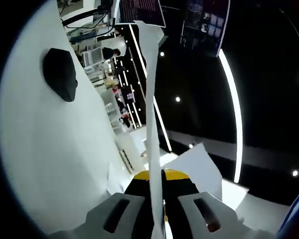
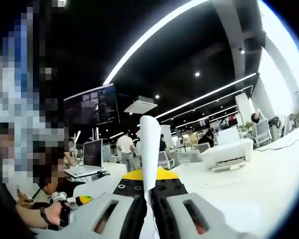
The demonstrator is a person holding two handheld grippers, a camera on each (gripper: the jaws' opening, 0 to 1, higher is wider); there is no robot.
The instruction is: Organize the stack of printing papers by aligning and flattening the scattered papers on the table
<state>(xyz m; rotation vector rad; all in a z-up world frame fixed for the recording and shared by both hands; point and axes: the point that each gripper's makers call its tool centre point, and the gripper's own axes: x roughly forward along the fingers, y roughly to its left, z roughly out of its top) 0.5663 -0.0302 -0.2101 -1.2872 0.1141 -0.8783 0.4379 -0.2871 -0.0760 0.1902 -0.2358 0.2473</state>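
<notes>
My left gripper (image 1: pixel 157 219) has pale grey jaws of matt, moulded-looking plastic with black rubbery-looking pads and a smooth yellow part behind them, and pinched between them is a stack of papers (image 1: pixel 150 124), white, matt and thin-edged, curling softly at the top. The table (image 1: pixel 45 164) beside it is a smooth white surface with a faint sheen, and on it lies a black object (image 1: pixel 61 73) with a dull, matt skin. My right gripper (image 2: pixel 148 211) is the same matt grey plastic with dark pads, pressed on the papers' smooth, unglossy white edge.
</notes>
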